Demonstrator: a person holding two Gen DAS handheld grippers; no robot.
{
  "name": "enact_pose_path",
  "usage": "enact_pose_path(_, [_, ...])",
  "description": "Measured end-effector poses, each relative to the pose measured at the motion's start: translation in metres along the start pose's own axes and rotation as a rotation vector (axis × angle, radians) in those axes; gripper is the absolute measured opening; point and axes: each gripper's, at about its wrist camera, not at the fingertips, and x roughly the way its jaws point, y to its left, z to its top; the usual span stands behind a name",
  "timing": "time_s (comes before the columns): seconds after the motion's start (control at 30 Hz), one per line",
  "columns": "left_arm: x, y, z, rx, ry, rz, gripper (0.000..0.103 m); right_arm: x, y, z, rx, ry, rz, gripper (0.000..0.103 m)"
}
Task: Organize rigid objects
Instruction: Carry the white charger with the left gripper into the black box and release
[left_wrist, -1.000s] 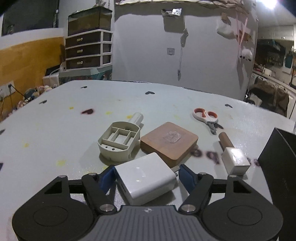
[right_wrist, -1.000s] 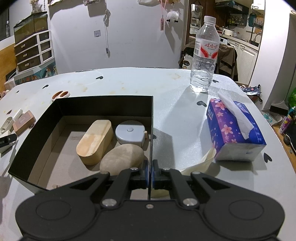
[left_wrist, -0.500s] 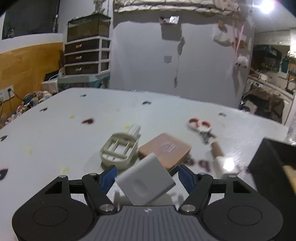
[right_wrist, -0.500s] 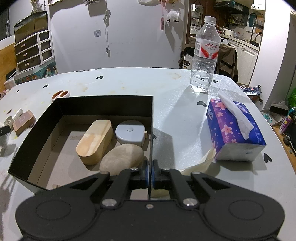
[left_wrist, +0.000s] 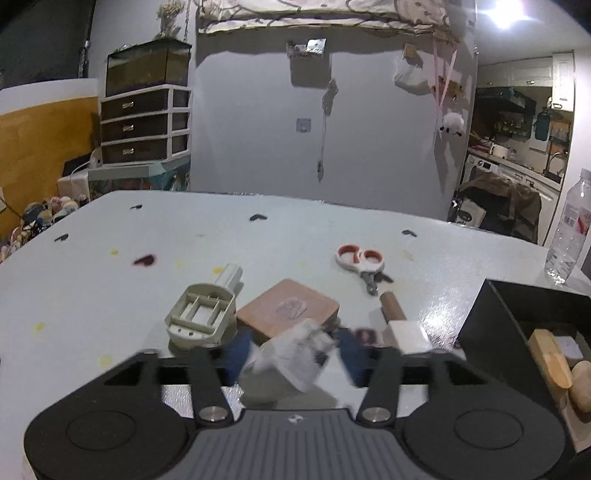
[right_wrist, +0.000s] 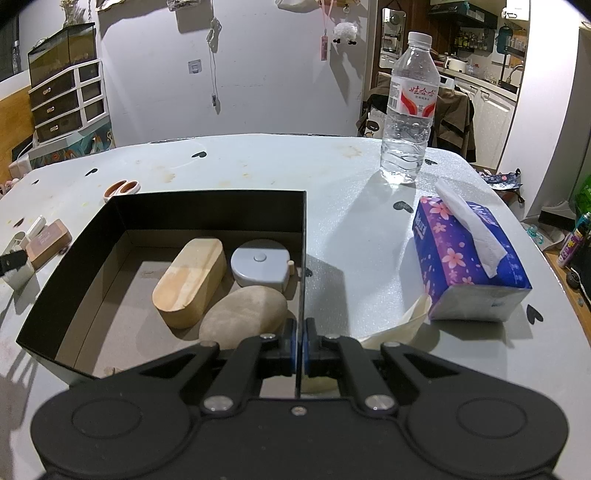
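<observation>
**White block between closing left jaws; right tongs pinch the box wall**

Left wrist view: the pale grey table lies bare across the left and far side of the frame, its curved far edge running under the wall. At centre sit a beige ribbed plastic casing and, just beside it, a flat square wooden block with rounded corners. Right of these lie the white-and-orange scissors and a small mallet with a brown handle and white head. At the right edge stands the black box.

The left gripper points down at a slant from the lower middle of the frame. Its jaws have just been closing, and the white charger block, tilted and motion-blurred, is between the blue pads; whether they press on it I cannot tell.

Right wrist view: the black box's open top fills the left half. Inside lie an oblong wooden piece, a round grey case and a smooth tan stone, all close together; the left of its floor is free. The right gripper, at lower centre and angled down, is clamped narrow on the box's thin right wall. Further right stand a clear water bottle and a purple flowered tissue pack.
</observation>
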Motion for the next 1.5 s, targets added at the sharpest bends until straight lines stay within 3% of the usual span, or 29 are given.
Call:
enact_pose_path(0.2, [0.007, 0.000, -0.009, 0.021, 0.044, -0.030, 0.075, 0.000, 0.000, 0.000, -0.001, 0.000, -0.001, 0.004])
enact_pose_path(0.4, [0.016, 0.001, -0.017, 0.008, 0.097, -0.055, 0.077, 0.000, 0.000, 0.000, -0.001, 0.000, -0.001, 0.004])
enact_pose_path(0.5, [0.014, 0.004, -0.019, 0.006, 0.095, -0.072, 0.089, 0.000, 0.000, 0.000, -0.002, 0.000, -0.002, 0.004])
enact_pose_path(0.6, [0.012, 0.008, -0.021, 0.003, 0.093, -0.106, 0.091, 0.000, 0.000, 0.000, -0.003, 0.000, -0.003, 0.004])
enact_pose_path(0.87, [0.020, 0.018, -0.023, -0.002, 0.087, -0.134, 0.090, 0.000, 0.000, 0.000, -0.004, 0.001, -0.004, 0.004])
enact_pose_path(1.03, [0.028, 0.011, -0.022, 0.064, 0.079, -0.128, 0.089, 0.000, 0.000, 0.000, -0.004, 0.001, -0.004, 0.004])
enact_pose_path(1.17, [0.026, 0.006, -0.022, 0.095, 0.071, -0.151, 0.071, 0.000, 0.000, 0.000, -0.005, 0.001, -0.004, 0.004])
enact_pose_path(1.37, [0.020, 0.004, -0.019, 0.076, 0.070, -0.119, 0.070, -0.001, 0.000, 0.000, -0.003, 0.000, -0.002, 0.004])
enact_pose_path(1.5, [0.002, -0.001, -0.004, 0.061, 0.039, -0.151, 0.070, -0.001, 0.000, 0.000, -0.003, 0.000, -0.001, 0.004])
